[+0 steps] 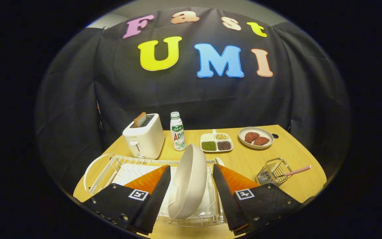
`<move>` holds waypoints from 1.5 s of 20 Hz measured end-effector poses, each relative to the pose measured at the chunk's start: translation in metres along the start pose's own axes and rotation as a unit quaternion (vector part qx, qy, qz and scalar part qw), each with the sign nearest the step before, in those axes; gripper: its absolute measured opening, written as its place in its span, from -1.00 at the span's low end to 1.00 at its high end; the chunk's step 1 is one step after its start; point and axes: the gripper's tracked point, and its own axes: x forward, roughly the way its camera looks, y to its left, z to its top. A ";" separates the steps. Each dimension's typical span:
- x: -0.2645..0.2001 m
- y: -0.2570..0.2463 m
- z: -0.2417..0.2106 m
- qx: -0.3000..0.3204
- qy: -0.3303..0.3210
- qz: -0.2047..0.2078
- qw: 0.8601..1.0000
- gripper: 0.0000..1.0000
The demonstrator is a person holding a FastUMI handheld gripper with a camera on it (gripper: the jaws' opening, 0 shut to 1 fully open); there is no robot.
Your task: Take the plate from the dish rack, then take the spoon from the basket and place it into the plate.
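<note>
Desk (pixel 244 157) of pale wood stands against black cloth walls. Tool (pixel 191 176) is spread wide, its fingers either side of the plate (pixel 189 181) without touching; the plate stands on edge in the dish rack (pixel 111 169) near the front edge. Basket (pixel 274 172) with the spoon (pixel 297 171) sits toward the right edge, toaster (pixel 144 136) and bottle (pixel 177 131) farther back.

Spoon's (pixel 296 171) bowl hidden inside basket (pixel 274 172)

Matt, smooth cream plate (pixel 189 181) stands in a white coated-wire dish rack (pixel 111 169); right of the rack, a shiny metal wire basket (pixel 274 171) sits on the smooth wood-look surface (pixel 244 159).
</note>
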 end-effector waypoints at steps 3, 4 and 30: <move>0.009 0.000 -0.009 0.006 0.028 -0.013 1.000 0.45; 0.016 0.001 -0.012 0.010 0.038 -0.012 0.999 0.25; -0.037 -0.007 0.027 -0.115 0.062 -0.229 0.965 -0.64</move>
